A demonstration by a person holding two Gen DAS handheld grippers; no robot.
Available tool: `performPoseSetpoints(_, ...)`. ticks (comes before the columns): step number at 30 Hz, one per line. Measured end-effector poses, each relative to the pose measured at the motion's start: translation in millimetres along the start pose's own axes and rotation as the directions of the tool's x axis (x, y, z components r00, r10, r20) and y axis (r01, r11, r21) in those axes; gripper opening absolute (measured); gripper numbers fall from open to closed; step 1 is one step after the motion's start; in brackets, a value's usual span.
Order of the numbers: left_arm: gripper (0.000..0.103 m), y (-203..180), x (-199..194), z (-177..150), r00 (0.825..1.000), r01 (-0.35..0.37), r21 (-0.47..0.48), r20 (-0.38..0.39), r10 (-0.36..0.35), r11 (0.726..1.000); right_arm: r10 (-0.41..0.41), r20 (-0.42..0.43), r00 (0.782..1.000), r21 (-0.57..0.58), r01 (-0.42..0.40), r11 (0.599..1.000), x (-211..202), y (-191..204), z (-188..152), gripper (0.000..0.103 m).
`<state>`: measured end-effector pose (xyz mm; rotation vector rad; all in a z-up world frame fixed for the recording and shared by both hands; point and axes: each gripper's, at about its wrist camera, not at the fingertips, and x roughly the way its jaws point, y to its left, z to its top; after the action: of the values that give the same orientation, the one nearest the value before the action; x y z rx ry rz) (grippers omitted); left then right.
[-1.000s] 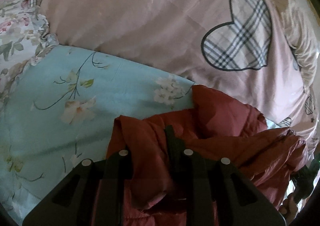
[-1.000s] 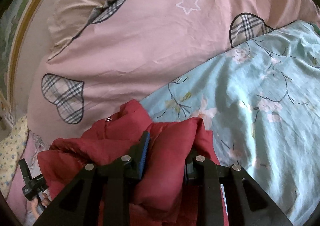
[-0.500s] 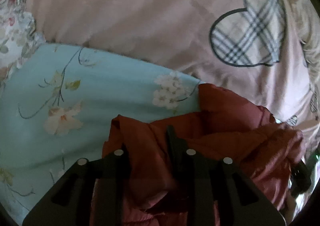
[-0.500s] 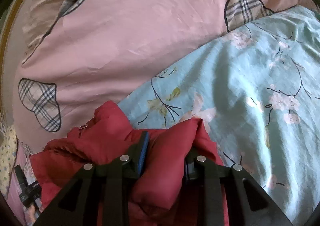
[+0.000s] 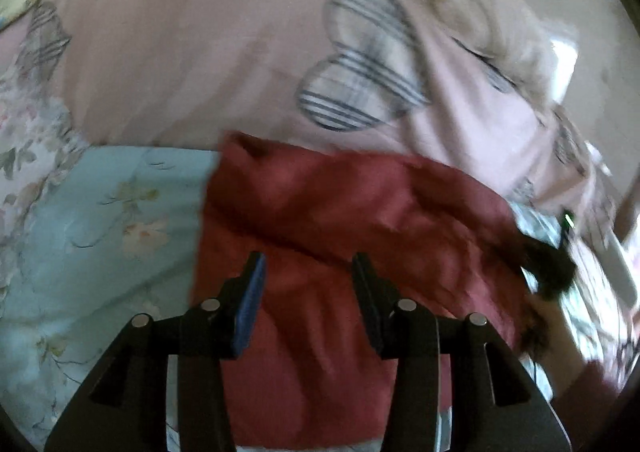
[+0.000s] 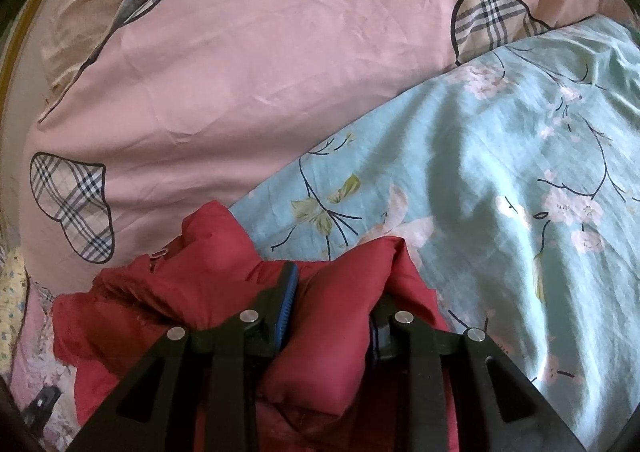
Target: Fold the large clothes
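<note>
Two grippers work the red jacket (image 5: 340, 212): the left gripper (image 5: 306, 272) hangs released above it, the right gripper (image 6: 332, 288) clamps a padded fold between its fingers, likely mid-fold, needing a fresh left grasp.

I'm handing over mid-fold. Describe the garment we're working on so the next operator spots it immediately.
Start from the big pink duvet with plaid hearts, then find the pale blue floral sheet overlapping it. The red padded jacket lies bunched at their border, a thick fold clamped in the right claw. It is the only plain, dark red, puffy fabric on the bed.
</note>
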<state>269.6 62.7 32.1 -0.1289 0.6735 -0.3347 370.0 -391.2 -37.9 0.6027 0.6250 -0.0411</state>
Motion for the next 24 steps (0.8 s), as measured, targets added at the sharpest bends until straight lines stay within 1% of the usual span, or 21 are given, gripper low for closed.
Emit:
performPoseSetpoints(1, 0.043, -14.2, 2.9, -6.8, 0.999, 0.027, 0.035, -0.025, -0.026, 0.999, -0.004, 0.000, 1.000, -0.004, 0.004, 1.000, 0.1, 1.1, 0.1, 0.029)
performPoseSetpoints(3, 0.044, -34.1, 13.4, -16.2, 0.996, 0.048, 0.086, -0.078, -0.042, 0.995, -0.004, -0.001, 1.000, -0.004, 0.004, 1.000, 0.3, 2.5, 0.5, 0.030)
performPoseSetpoints(4, 0.044, -47.7, 23.2, -23.1, 0.994, 0.039, 0.131, -0.107, -0.025, 0.991, -0.003, -0.002, 1.000, -0.005, 0.003, 1.000, -0.2, 2.7, 0.8, 0.030)
performPoseSetpoints(5, 0.044, -55.2, 29.3, -27.6, 0.993, 0.028, 0.159, -0.115, -0.009, 0.987, -0.003, -0.003, 1.000, -0.005, 0.003, 1.000, -1.3, 3.1, 1.5, 0.031)
performPoseSetpoints(7, 0.044, -65.4, 45.5, -34.7, 0.990, 0.002, 0.194, -0.139, 0.026, 0.981, 0.003, -0.002, 1.000, -0.005, -0.003, 1.000, -5.0, 4.3, 2.7, 0.033)
performPoseSetpoints(9, 0.044, -66.0, 61.4, -38.8, 0.986, -0.036, 0.201, -0.153, 0.068, 0.979, 0.015, 0.000, 1.000, -0.004, -0.015, 1.000, -12.2, 6.2, 4.3, 0.037)
performPoseSetpoints(10, 0.044, -63.6, 70.2, -38.8, 0.984, -0.048, 0.196, -0.159, 0.080, 0.979, 0.023, 0.003, 1.000, -0.003, -0.023, 1.000, -17.1, 7.5, 5.0, 0.042)
performPoseSetpoints(11, 0.044, -61.5, 76.1, -38.6, 0.983, -0.053, 0.190, -0.163, 0.085, 0.980, 0.033, 0.009, 0.999, -0.004, -0.033, 0.999, -23.8, 9.5, 5.8, 0.047)
performPoseSetpoints(12, 0.044, -59.1, 82.7, -37.9, 0.981, -0.051, 0.185, -0.172, 0.084, 0.981, 0.041, 0.020, 0.999, -0.012, -0.041, 0.999, -33.2, 12.0, 6.1, 0.049)
performPoseSetpoints(14, 0.044, -55.3, 90.7, -36.7, 0.982, -0.054, 0.171, -0.171, 0.084, 0.984, 0.048, 0.048, 0.998, -0.037, -0.046, 0.998, -52.5, 18.4, 5.1, 0.059)
performPoseSetpoints(15, 0.044, -54.5, 93.3, -35.7, 0.982, -0.056, 0.170, -0.169, 0.085, 0.984, 0.050, 0.072, 0.996, -0.059, -0.046, 0.997, -65.7, 22.3, 2.7, 0.062)
performPoseSetpoints(16, 0.044, -54.1, 94.8, -35.3, 0.982, -0.060, 0.171, -0.167, 0.089, 0.983, 0.054, 0.091, 0.994, -0.078, -0.047, 0.996, -75.8, 25.7, 0.1, 0.070)
performPoseSetpoints(17, 0.044, -54.0, 96.8, -34.4, 0.982, -0.067, 0.173, -0.163, 0.095, 0.983, 0.060, 0.111, 0.992, -0.107, -0.048, 0.993, -87.6, 30.5, -4.6, 0.074)
performPoseSetpoints(19, 0.044, -54.2, 101.2, -31.9, 0.982, -0.076, 0.171, -0.158, 0.104, 0.982, 0.075, 0.122, 0.990, -0.173, -0.053, 0.984, -103.2, 41.8, -17.0, 0.076)
performPoseSetpoints(21, 0.044, -53.7, 104.9, -29.9, 0.982, -0.081, 0.163, -0.156, 0.106, 0.983, 0.088, 0.051, 0.995, -0.275, -0.071, 0.959, -99.6, 57.5, -33.2, 0.081)
performPoseSetpoints(22, 0.044, -53.5, 107.1, -28.9, 0.982, -0.084, 0.158, -0.154, 0.109, 0.984, 0.073, -0.020, 0.997, -0.336, -0.076, 0.939, -88.8, 66.8, -43.1, 0.082)
performPoseSetpoints(24, 0.044, -54.7, 111.8, -24.7, 0.981, -0.094, 0.153, -0.153, 0.117, 0.984, 0.032, -0.098, 0.995, -0.422, -0.071, 0.904, -69.8, 78.8, -58.9, 0.081)
